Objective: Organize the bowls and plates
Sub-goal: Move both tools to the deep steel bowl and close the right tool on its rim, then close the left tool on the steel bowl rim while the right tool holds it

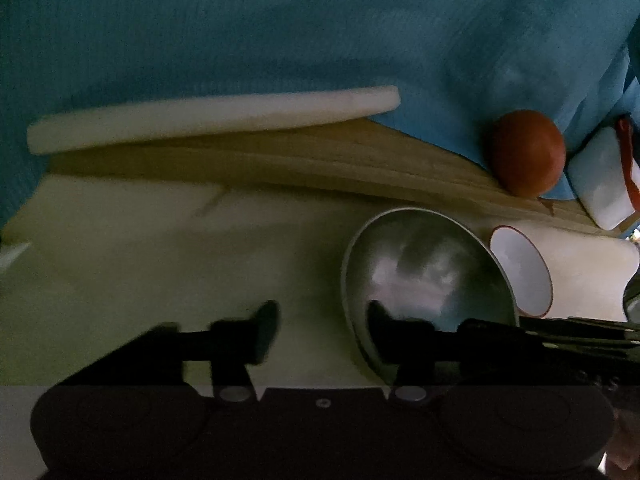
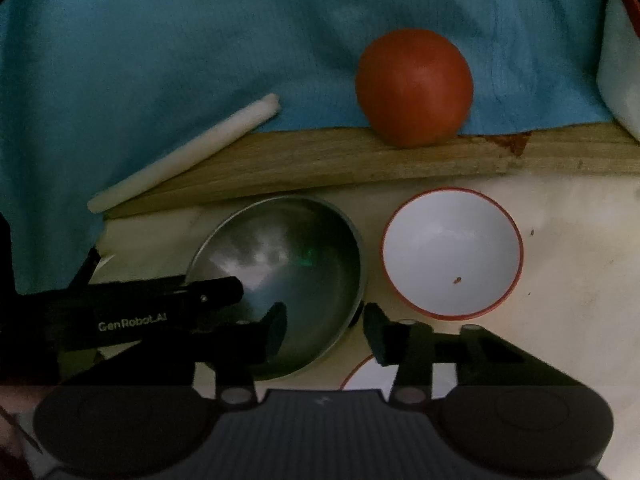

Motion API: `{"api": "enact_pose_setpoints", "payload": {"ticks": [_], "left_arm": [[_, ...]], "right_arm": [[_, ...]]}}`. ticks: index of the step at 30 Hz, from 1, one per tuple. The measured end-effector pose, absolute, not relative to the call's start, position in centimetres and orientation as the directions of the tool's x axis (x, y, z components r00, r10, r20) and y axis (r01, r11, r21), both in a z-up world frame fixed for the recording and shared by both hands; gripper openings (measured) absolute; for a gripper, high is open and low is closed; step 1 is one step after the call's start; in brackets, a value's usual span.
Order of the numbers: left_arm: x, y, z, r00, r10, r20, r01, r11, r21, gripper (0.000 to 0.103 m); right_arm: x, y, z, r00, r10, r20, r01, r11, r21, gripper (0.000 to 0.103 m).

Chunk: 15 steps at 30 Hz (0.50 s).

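Note:
A steel bowl (image 1: 428, 276) (image 2: 288, 272) sits on a pale counter beside a white bowl with a red rim (image 1: 524, 276) (image 2: 452, 252). My left gripper (image 1: 324, 328) is open, its right finger inside the steel bowl's near-left rim and its left finger outside. My right gripper (image 2: 324, 332) is open and straddles the steel bowl's right rim. The left gripper's finger (image 2: 160, 300) shows in the right wrist view, over the bowl's left side. A second red-rimmed white dish (image 2: 368, 376) peeks out under my right gripper.
A wooden board (image 2: 360, 164) (image 1: 280, 164) lies behind the bowls, with a white board (image 1: 208, 120) (image 2: 188, 152) leaning on it. A red tomato (image 2: 414, 88) (image 1: 528, 152) rests at the board's edge on blue cloth (image 2: 160, 60). A white container (image 1: 600, 184) stands at the right.

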State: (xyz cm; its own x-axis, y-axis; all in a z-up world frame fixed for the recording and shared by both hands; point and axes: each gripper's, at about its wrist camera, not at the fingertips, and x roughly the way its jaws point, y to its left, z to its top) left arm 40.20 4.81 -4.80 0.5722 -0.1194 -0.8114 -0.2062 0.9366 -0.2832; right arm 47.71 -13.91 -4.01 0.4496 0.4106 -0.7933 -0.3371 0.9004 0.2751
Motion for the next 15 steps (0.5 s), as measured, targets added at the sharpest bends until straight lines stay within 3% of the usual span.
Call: {"api": "enact_pose_setpoints", "payload": {"ticks": [2,4,5,15], "left_arm": [[40.1,4.7,-4.9,0.576,-0.14,-0.805,-0.199,0.932,-0.304,0.03],[40.0,4.5,-4.7,0.583,-0.152,-0.798,-0.188,0.93,-0.315,0.018],[39.9,4.3,-4.6,0.582,-0.15,-0.799,-0.189,0.931,-0.312,0.016],[36.7,3.1,-1.4,0.596,-0.119,-0.794,-0.179,0.944,-0.276,0.014]], "right_arm": [[48.0,-14.0,-4.3,0.451,0.399,-0.798,-0.321,0.907,0.273,0.029],[48.0,-14.0,-4.4,0.455,0.39,-0.801,-0.312,0.912,0.267,0.022],[48.0,-14.1,-4.4,0.455,0.388,-0.801,-0.312,0.913,0.264,0.022],[46.3,-14.4,-2.6,0.453,0.435,-0.778,-0.404,0.878,0.255,0.019]]}}
